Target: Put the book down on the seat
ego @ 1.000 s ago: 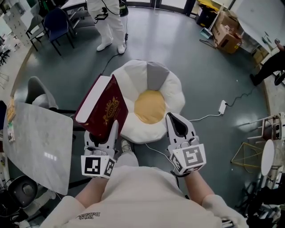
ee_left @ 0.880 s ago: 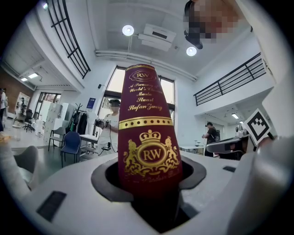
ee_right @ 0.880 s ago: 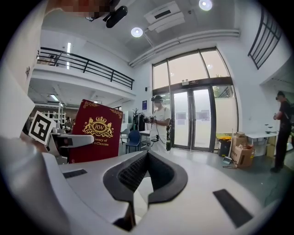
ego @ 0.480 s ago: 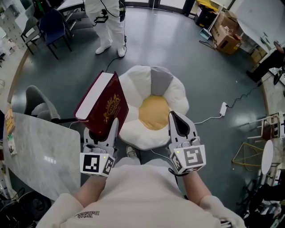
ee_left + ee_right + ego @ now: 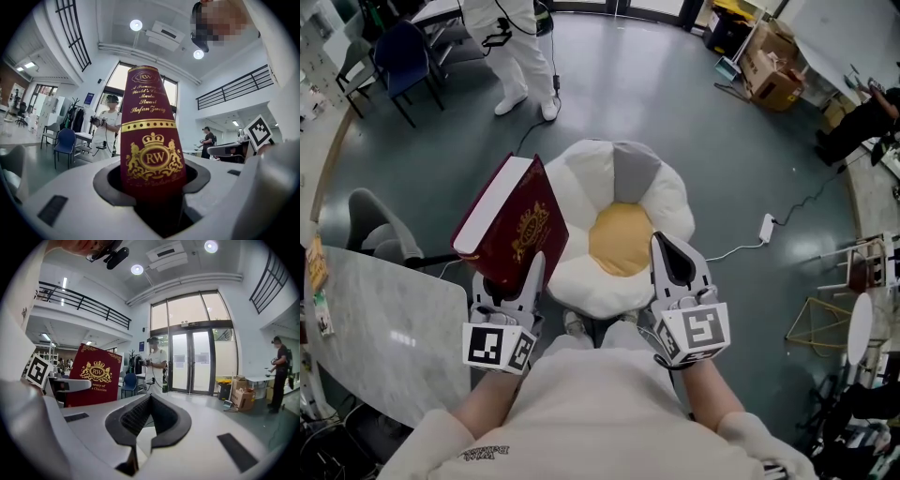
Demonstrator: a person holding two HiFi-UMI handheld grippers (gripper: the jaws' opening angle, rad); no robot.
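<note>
A thick dark-red book with gold print stands tilted up in my left gripper, which is shut on its lower edge. In the left gripper view its spine fills the gap between the jaws. The book hangs over the left edge of the seat, a flower-shaped cushion with white petals and a yellow centre, without touching it. My right gripper hovers at the seat's near right edge, shut and holding nothing. From the right gripper view the book's front cover shows at the left.
A marble-topped table lies at my left, with a grey chair beyond it. A white power strip and its cable lie on the floor right of the seat. A person in white, a blue chair and cardboard boxes stand farther back.
The book stays gripped and both grippers keep their places by the seat. The person in white at the back has stepped a little to the left.
</note>
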